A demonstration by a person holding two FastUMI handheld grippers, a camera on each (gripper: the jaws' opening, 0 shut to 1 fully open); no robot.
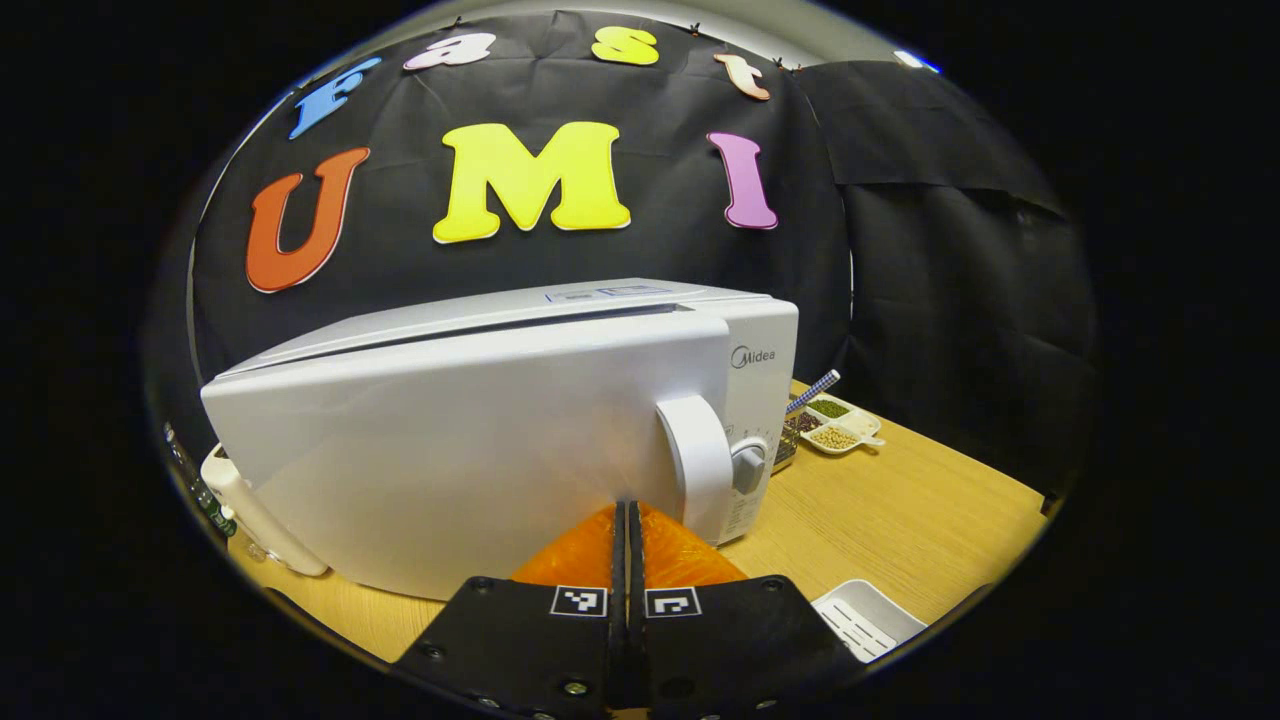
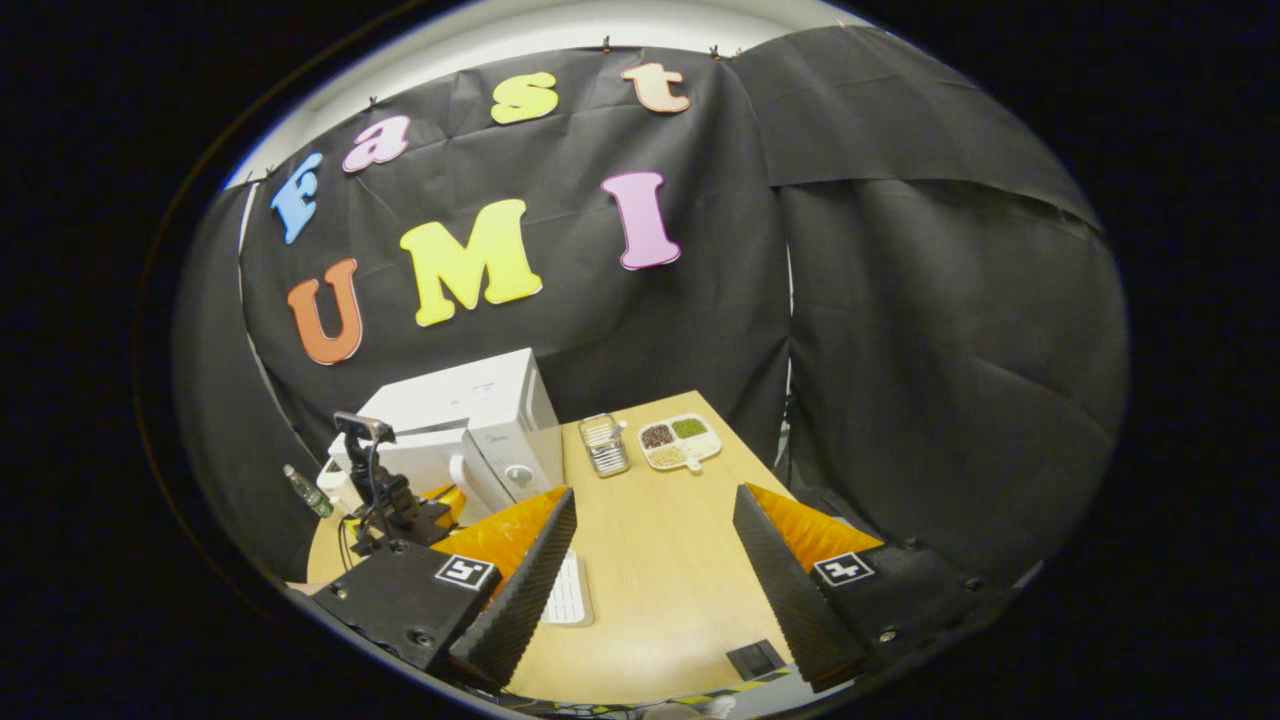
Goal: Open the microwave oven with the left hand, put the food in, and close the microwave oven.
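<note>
The left gripper (image 1: 628,515) rests, jaws closed on nothing, against the microwave (image 1: 500,430) door just beside its handle (image 1: 697,465), probably pushing the slightly ajar door shut. The right gripper (image 2: 655,550) hovers well back over the counter (image 2: 660,560), jaws wide open and empty, leaving the left room to work. The oven's cavity is hidden, so whether food lies inside cannot be told.

Left gripper (image 1: 628,520): black mounting plates, round screws along their edges, one square black-and-white marker per plate. Right gripper (image 2: 655,530): same black plates, screws and square markers; inner finger faces ribbed. Black cables trail behind the left gripper in the right gripper view.
</note>
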